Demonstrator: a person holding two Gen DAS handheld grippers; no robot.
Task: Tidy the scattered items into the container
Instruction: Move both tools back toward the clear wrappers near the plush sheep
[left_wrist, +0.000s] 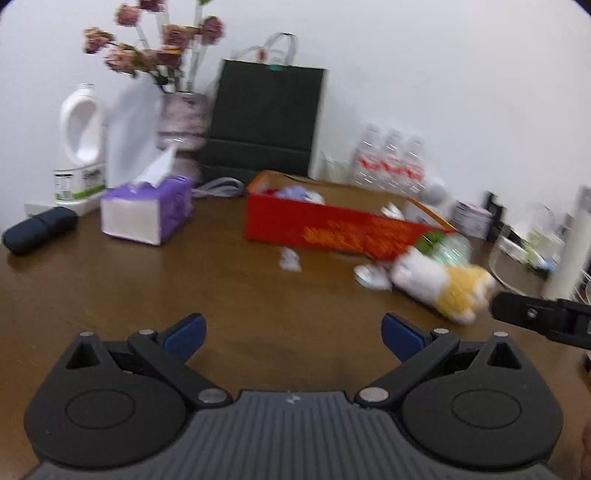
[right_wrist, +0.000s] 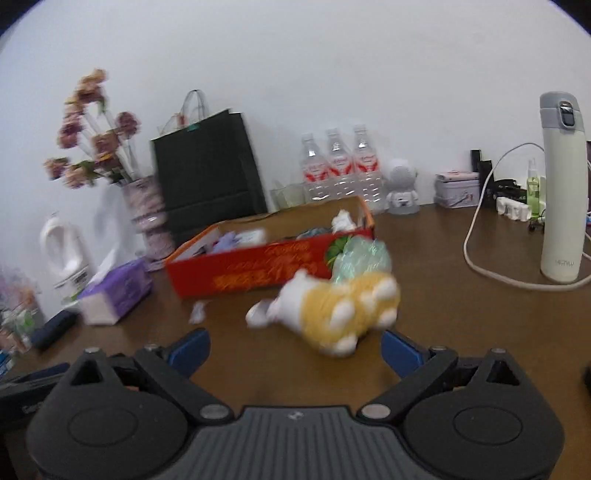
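Observation:
A red cardboard box stands on the brown table, with several small items inside; it also shows in the right wrist view. A yellow-and-white plush toy lies in front of the box, just ahead of my open, empty right gripper. The toy also shows at the right of the left wrist view. A green plastic bag sits between toy and box. A small crumpled wrapper and a white object lie on the table. My left gripper is open and empty, well short of them.
A purple tissue box, white jug, flower vase and black bag stand at the back left. Water bottles, a tall flask and a white cable are at the right. A dark pouch lies far left.

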